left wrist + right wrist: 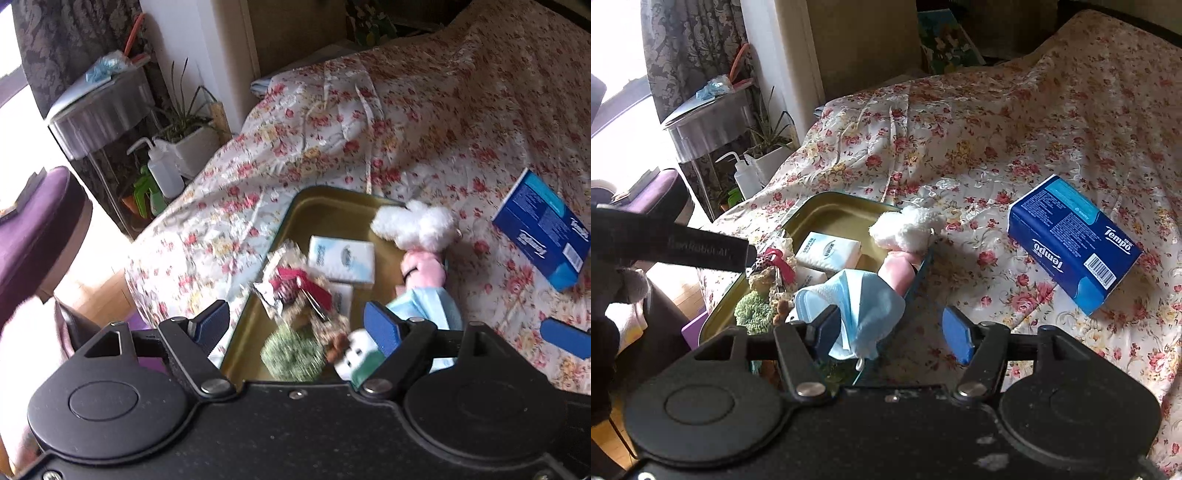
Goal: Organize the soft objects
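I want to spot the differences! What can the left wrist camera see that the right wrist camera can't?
Only the left wrist view shows the green spray bottle on the floor by the plant, and the left gripper with its fingers wide apart over the tin.

Only the right wrist view shows the Tempo name printed on the blue tissue box, and the blue face mask draped over a finger of the open right gripper.

Both show the gold tin, the white tissue pack, the fluffy white toy and the flowery bedspread.
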{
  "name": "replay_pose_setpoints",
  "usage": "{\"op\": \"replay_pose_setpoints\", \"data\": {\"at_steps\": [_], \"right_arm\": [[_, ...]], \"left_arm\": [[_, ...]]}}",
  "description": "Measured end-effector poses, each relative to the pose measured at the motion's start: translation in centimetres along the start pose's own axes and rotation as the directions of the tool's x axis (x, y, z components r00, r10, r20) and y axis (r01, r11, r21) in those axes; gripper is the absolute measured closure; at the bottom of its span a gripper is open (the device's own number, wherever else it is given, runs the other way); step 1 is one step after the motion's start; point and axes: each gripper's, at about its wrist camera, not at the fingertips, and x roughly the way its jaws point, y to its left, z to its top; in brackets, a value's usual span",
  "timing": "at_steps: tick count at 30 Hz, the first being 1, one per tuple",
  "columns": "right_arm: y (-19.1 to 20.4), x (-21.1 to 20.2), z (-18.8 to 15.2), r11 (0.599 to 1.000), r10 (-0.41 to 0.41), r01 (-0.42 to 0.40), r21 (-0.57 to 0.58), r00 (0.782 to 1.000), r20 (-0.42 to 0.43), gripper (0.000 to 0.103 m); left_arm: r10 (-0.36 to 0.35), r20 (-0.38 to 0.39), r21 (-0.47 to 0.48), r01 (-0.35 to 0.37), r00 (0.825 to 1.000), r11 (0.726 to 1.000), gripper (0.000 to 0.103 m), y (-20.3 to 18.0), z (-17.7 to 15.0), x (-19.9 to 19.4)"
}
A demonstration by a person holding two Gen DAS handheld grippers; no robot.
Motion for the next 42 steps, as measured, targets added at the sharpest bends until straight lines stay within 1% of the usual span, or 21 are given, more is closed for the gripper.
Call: {"op": "replay_pose_setpoints", "data": {"at_steps": [2, 3, 4, 5, 6, 7, 8, 12, 15, 17, 19, 21, 22, 24, 26, 30, 35, 42], "right_arm": [[-0.3, -0.4, -0.2, 1.000, 0.003, -0.003, -0.005, 1.000, 0.012, 0.030], [-0.4, -0.5, -0.2, 1.000, 0.002, -0.002, -0.009, 1.000, 0.019, 0.023], [-0.5, -0.7, -0.2, 1.000, -0.002, 0.002, -0.014, 1.000, 0.029, 0.018], [-0.7, -0.9, -0.1, 1.000, -0.007, 0.008, -0.019, 0.999, 0.038, 0.016], [-0.9, -1.1, -0.1, 1.000, -0.011, 0.012, -0.027, 0.999, 0.048, 0.012], [-1.0, -1.2, 0.0, 0.999, -0.014, 0.016, -0.041, 0.998, 0.060, 0.004], [-1.1, -1.3, 0.2, 0.998, -0.017, 0.021, -0.054, 0.997, 0.070, 0.001], [-1.4, -1.5, 1.0, 0.991, -0.038, 0.051, -0.125, 0.994, 0.102, 0.000], [-1.0, -1.2, 1.5, 0.973, -0.088, 0.108, -0.206, 0.991, 0.104, 0.000], [-0.5, -0.9, 1.2, 0.951, -0.124, 0.151, -0.272, 0.986, 0.115, 0.000], [-0.4, -0.4, 0.6, 0.936, -0.148, 0.175, -0.304, 0.983, 0.108, 0.000], [-1.0, 0.0, -0.2, 0.945, -0.156, 0.180, -0.272, 0.982, 0.108, 0.000], [-1.4, 0.3, -0.6, 0.954, -0.149, 0.169, -0.249, 0.984, 0.098, 0.000], [-2.4, 1.0, -1.3, 0.969, -0.119, 0.128, -0.212, 0.991, 0.056, 0.000], [-3.3, 1.5, -1.6, 0.979, -0.106, 0.109, -0.174, 0.994, 0.027, 0.000], [-4.6, 2.7, -1.8, 0.990, -0.097, 0.093, -0.105, 0.995, -0.026, 0.000], [-5.2, 3.9, -1.9, 0.998, -0.056, 0.055, -0.019, 0.995, -0.084, 0.000], [-4.5, 3.8, -2.2, 0.998, -0.056, 0.053, -0.038, 0.995, -0.077, 0.000]], "left_arm": [[-0.014, -0.007, -0.008, 0.014, 1.000, 1.000, 0.026, -0.2, -0.4, -0.3], [-0.014, -0.002, -0.005, 0.014, 1.000, 1.000, 0.025, -0.4, -0.6, -0.5], [-0.008, 0.008, -0.001, 0.008, 1.000, 1.000, 0.024, -0.7, -0.8, -0.7], [0.005, 0.020, -0.001, -0.005, 1.000, 1.000, 0.024, -0.9, -1.0, -0.9], [0.015, 0.031, -0.006, -0.015, 0.999, 1.000, 0.024, -1.0, -1.3, -1.1], [0.020, 0.038, -0.017, -0.020, 0.999, 1.000, 0.024, -1.1, -1.6, -1.2], [0.018, 0.039, -0.031, -0.017, 0.999, 0.999, 0.024, -1.2, -1.9, -1.2], [0.006, 0.007, -0.090, -0.006, 1.000, 0.996, 0.024, -1.4, -3.3, -0.8], [0.045, -0.017, -0.098, -0.046, 0.999, 0.994, 0.024, -2.2, -4.4, -0.2], [0.080, -0.022, -0.089, -0.081, 0.997, 0.993, 0.024, -2.8, -5.2, 0.2], [0.097, -0.019, -0.075, -0.098, 0.995, 0.992, 0.024, -3.3, -5.8, 0.5], [0.098, -0.021, -0.073, -0.100, 0.995, 0.992, 0.024, -3.5, -6.3, 0.6], [0.096, -0.023, -0.074, -0.098, 0.995, 0.992, 0.024, -3.6, -6.5, 0.7], [0.095, -0.020, -0.072, -0.097, 0.995, 0.993, 0.024, -3.7, -6.6, 0.9], [0.095, -0.022, -0.071, -0.096, 0.995, 0.993, 0.024, -3.8, -6.7, 0.9], [0.098, -0.031, -0.075, -0.100, 0.995, 0.992, 0.024, -3.8, -6.8, 1.2], [0.082, -0.066, -0.084, -0.087, 0.994, 0.993, 0.024, -3.4, -7.0, 1.5], [0.097, -0.064, -0.086, -0.102, 0.993, 0.991, 0.024, -3.2, -7.1, 1.5]]}}
